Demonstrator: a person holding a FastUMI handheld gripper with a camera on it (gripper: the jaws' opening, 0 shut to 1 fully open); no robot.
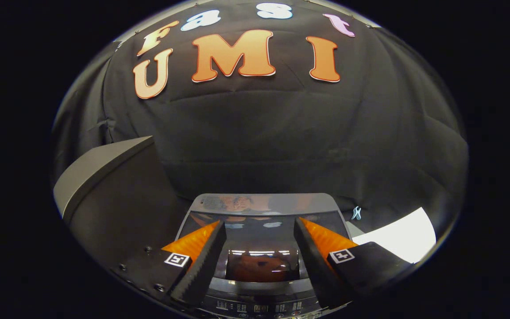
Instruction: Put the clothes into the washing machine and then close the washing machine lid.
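Fingers of the black-and-orange gripper point(259, 248) are spread wide, nothing held, above the grey top-loading washing machine point(261, 301). Its glossy dark lid point(261, 221) appears shut already; clothes cannot be made out. Lowering further risks a knock against the lid glass.

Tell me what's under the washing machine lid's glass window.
The washing machine lid lies flat and closed, beyond the open gripper. Through its glass window an orange-brown shape shows between the fingers, probably clothes. Reflections hide the rest of the drum.
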